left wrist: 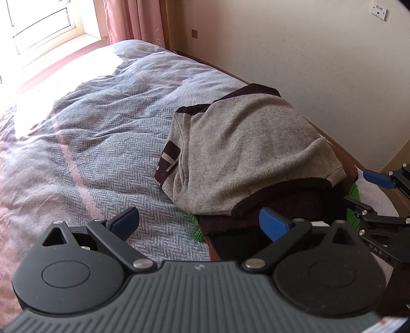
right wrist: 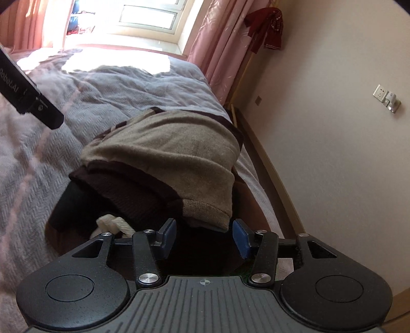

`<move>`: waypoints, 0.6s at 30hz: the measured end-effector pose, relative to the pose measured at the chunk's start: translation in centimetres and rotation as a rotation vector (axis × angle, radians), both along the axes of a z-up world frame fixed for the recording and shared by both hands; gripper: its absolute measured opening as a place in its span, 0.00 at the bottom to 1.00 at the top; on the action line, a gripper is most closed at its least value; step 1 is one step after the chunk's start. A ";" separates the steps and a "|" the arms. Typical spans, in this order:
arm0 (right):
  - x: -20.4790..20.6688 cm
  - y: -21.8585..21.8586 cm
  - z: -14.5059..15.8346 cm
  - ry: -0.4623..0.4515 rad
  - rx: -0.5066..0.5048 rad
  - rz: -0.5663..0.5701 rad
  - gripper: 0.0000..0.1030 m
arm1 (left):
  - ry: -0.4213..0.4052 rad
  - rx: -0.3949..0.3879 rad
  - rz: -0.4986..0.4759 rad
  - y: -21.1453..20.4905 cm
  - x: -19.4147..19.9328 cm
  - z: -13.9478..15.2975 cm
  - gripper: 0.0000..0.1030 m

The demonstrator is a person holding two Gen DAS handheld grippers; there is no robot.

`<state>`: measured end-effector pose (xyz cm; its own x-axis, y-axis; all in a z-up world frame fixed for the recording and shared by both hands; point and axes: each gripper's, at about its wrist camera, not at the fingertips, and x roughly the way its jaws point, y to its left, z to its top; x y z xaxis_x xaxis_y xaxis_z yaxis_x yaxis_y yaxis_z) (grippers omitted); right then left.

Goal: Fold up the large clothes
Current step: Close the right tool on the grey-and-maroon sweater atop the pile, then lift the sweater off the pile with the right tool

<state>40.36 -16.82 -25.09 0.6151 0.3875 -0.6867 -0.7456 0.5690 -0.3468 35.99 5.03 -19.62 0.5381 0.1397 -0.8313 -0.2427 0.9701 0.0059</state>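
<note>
A folded grey sweater (left wrist: 238, 153) with dark brown trim tops a pile of clothes on the bed, seen also in the right wrist view as the grey sweater (right wrist: 164, 153). Under it lie a dark brown knit (left wrist: 258, 215) and a black garment (right wrist: 69, 205). My left gripper (left wrist: 200, 221) stands open at the pile's near left edge, over the bed cover and the brown knit. My right gripper (right wrist: 204, 237) is open, and the sweater's near corner (right wrist: 207, 217) lies just ahead between its fingertips, with no pad pressing it. The right gripper (left wrist: 366, 192) also shows at the pile's right side.
The bed cover (left wrist: 102, 143) is blue-grey and pink herringbone, with bright sun near the window (left wrist: 38, 23). A wooden bed frame (right wrist: 269, 164) and the wall (left wrist: 320, 64) run close along the pile's right. Pink curtains (right wrist: 212, 48) hang at the back. Something bright green (left wrist: 197, 231) and something white (right wrist: 112, 222) poke out below the pile.
</note>
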 end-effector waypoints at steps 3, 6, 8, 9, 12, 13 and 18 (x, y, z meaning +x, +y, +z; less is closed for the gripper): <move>1.1 0.8 -2.2 -0.071 -0.088 0.065 0.45 | 0.012 -0.005 0.003 0.3 1.0 -0.9 0.96; 1.8 1.7 -3.6 -0.150 -0.130 0.146 0.45 | 0.025 -0.001 0.007 0.6 1.4 -1.4 0.96; 2.1 2.0 -3.7 -0.168 -0.120 0.205 0.33 | 0.029 0.002 0.016 1.0 1.4 -1.6 0.96; 2.1 2.2 -3.7 -0.165 -0.114 0.245 0.03 | 0.032 0.002 0.022 1.2 1.3 -1.6 0.96; 1.9 2.8 -2.7 -0.121 -0.076 0.281 0.02 | 0.029 -0.003 0.045 2.0 0.4 -1.1 0.96; 2.0 3.0 -2.1 -0.088 -0.045 0.263 0.02 | 0.026 -0.005 0.052 2.2 0.0 -0.9 0.96; 2.0 3.4 4.7 0.150 0.258 0.119 0.01 | -0.004 -0.009 0.118 4.3 -3.6 1.2 0.95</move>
